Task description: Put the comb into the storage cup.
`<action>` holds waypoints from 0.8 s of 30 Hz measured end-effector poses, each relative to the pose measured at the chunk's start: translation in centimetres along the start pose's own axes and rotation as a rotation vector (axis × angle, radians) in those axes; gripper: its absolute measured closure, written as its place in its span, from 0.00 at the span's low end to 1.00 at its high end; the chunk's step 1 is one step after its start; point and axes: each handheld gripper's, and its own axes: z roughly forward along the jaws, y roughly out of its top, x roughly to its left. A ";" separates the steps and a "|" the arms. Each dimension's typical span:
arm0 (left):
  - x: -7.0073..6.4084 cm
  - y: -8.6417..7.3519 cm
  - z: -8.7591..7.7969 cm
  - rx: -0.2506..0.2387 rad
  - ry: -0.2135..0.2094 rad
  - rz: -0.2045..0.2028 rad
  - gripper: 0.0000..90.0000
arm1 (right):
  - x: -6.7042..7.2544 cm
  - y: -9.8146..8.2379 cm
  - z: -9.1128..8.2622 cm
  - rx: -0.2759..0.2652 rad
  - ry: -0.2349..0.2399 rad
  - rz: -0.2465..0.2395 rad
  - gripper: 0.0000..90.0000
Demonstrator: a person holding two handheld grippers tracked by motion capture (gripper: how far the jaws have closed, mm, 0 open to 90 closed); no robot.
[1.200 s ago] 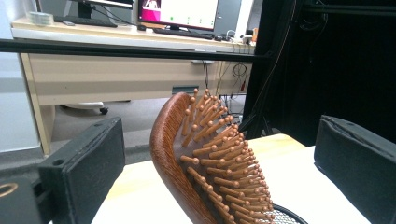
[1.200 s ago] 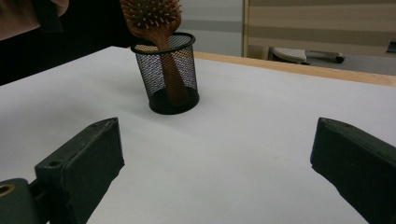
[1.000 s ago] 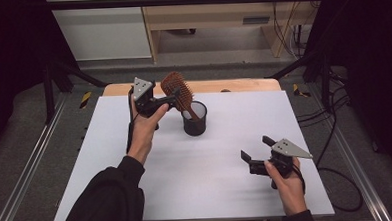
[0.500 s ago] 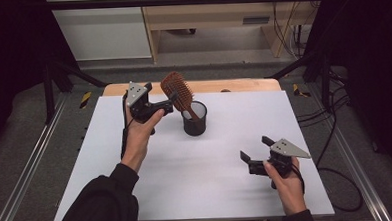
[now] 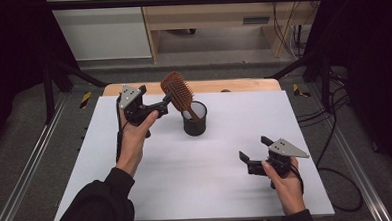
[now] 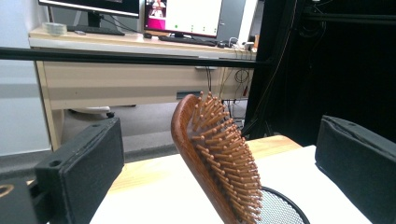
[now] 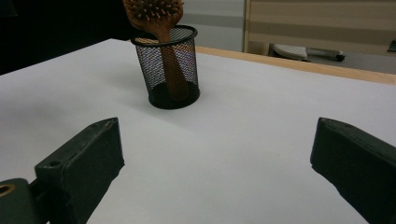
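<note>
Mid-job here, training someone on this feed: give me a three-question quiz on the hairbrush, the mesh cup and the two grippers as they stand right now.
1. True or false: the wooden hairbrush lies flat on the white table.
2. Which gripper is nearer the black mesh cup? A) left gripper B) right gripper
3. Fill in: the hairbrush's ______ end is down inside the mesh cup.

Key
1. False: it stands tilted in the cup, bristle head up.
2. A: its jaws stand open beside the brush head, while the right gripper, also open, rests apart on the near side of the table.
3. Handle.
</note>
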 end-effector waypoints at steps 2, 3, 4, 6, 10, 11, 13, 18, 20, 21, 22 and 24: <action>0.0 0.0 -0.4 0.003 0.000 0.002 0.02 | 0.1 0.0 0.0 0.001 -0.004 -0.002 0.03; 0.0 0.0 -0.6 0.001 0.001 0.002 0.02 | 0.1 0.0 0.0 0.000 -0.005 -0.001 0.03; 0.0 0.0 -0.6 0.001 0.001 0.002 0.02 | 0.1 0.0 0.0 0.001 -0.005 0.000 0.03; 0.0 0.1 -1.1 0.002 0.001 0.004 0.02 | 0.1 0.0 0.0 0.006 -0.005 -0.002 0.03; 0.1 0.4 -1.7 0.002 -0.004 0.017 0.02 | 0.0 0.0 -0.1 0.002 -0.007 0.000 0.03; 0.1 0.5 -1.9 0.000 -0.003 0.017 0.02 | 0.0 0.0 -0.1 0.003 -0.008 0.001 0.03; 0.2 0.7 -2.2 -0.004 0.001 0.018 0.02 | 0.0 0.0 -0.2 0.004 -0.010 0.002 0.03; 0.5 1.1 -3.0 -0.010 0.007 0.023 0.02 | -0.1 0.0 -0.2 0.005 -0.013 0.001 0.03; 0.9 1.3 -3.6 -0.014 0.014 0.023 0.02 | 0.0 0.0 -0.1 0.006 -0.013 -0.004 0.03; 1.0 1.4 -3.8 -0.014 0.016 0.022 0.02 | 0.0 0.0 -0.1 0.005 -0.013 -0.006 0.03; 1.0 1.4 -3.8 -0.014 0.016 0.022 0.02 | 0.0 0.0 -0.2 0.006 -0.014 -0.006 0.03; 1.3 1.5 -4.4 -0.017 0.020 0.022 0.02 | 0.0 0.0 -0.2 0.004 -0.018 -0.009 0.03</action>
